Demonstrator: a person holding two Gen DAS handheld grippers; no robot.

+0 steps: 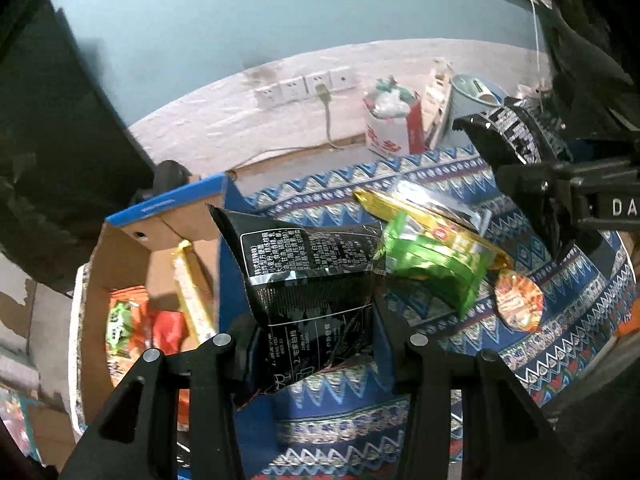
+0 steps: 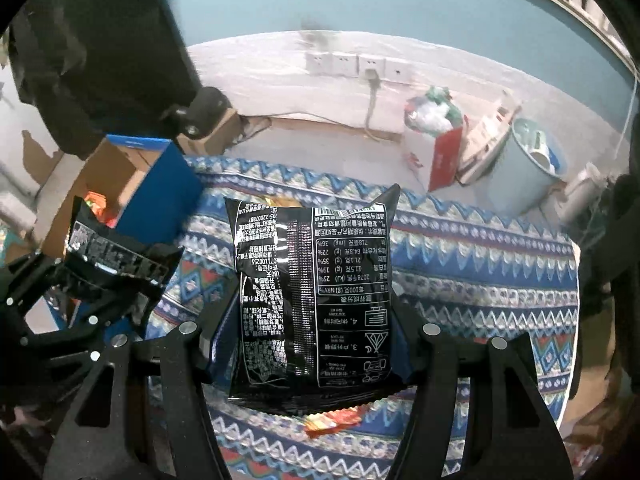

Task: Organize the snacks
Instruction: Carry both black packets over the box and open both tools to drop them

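My left claw (image 1: pixel 316 344) squeezes a black bag (image 1: pixel 308 280) and holds it up over the blue patterned cloth (image 1: pixel 560 320), right next to the open box (image 1: pixel 160 240) that has an orange pack (image 1: pixel 124 320) and a yellow bar (image 1: pixel 192 296) inside. My right claw (image 2: pixel 316 344) squeezes another black bag (image 2: pixel 312 300) and holds it up over the same cloth, with a red wrapper (image 2: pixel 332 420) lying under it. A green pack (image 1: pixel 432 264), a gold pack (image 1: pixel 420 220) and a round orange snack (image 1: pixel 518 300) lie in a pile on the cloth, near my left bag
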